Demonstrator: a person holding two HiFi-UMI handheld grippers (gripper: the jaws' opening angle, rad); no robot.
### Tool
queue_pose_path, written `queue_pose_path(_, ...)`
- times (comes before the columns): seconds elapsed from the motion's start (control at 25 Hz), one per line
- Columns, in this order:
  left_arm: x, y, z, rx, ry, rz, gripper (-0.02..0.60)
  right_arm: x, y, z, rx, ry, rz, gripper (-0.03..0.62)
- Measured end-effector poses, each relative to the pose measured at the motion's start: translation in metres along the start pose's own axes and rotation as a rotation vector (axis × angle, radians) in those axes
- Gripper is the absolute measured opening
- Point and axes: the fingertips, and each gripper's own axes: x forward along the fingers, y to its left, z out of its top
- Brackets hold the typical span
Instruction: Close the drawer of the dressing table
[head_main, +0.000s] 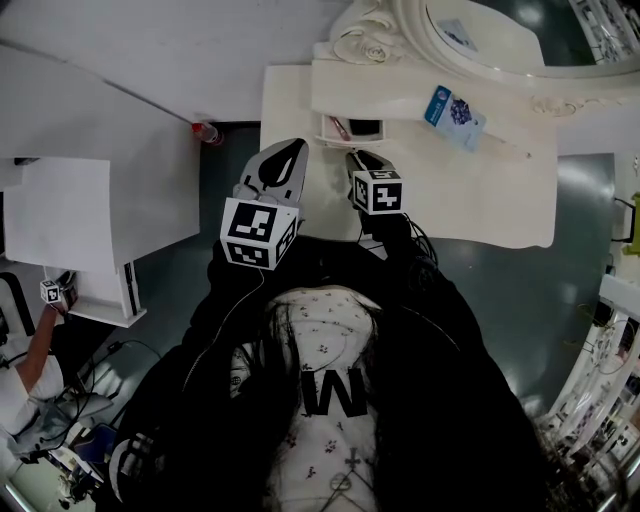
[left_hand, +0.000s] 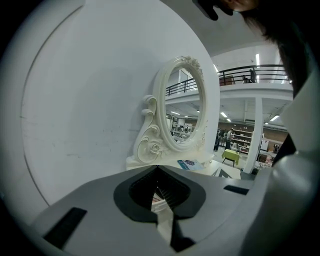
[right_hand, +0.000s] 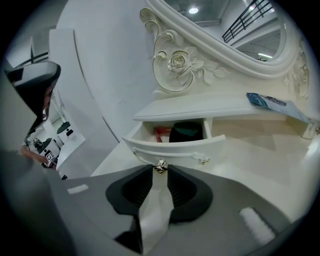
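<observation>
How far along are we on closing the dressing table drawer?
Done: nothing yet. The drawer stands pulled out, its inside showing. In hand: the right tool, jaws apart, is lined up at the drawer's metal knob without gripping it. Remaining: push the drawer fully in.

Bright, even overhead light, soft shadows; both gripper views bulge and darken at the edges, foreground perhaps blurred.

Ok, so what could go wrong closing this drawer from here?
The black item in the drawer stands about as high as the opening, so it may catch as the drawer slides in. The open jaws of the right gripper flank the small knob; a push could slip off it or skew the drawer.
</observation>
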Motion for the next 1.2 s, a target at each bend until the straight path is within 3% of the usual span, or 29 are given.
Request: queue_pose_path(1.2,-0.011,0.027,-0.004,0.003,0.007,0.025,0.0,0.045,-0.021,0.05,0.008,-0.035,-0.071,0.103)
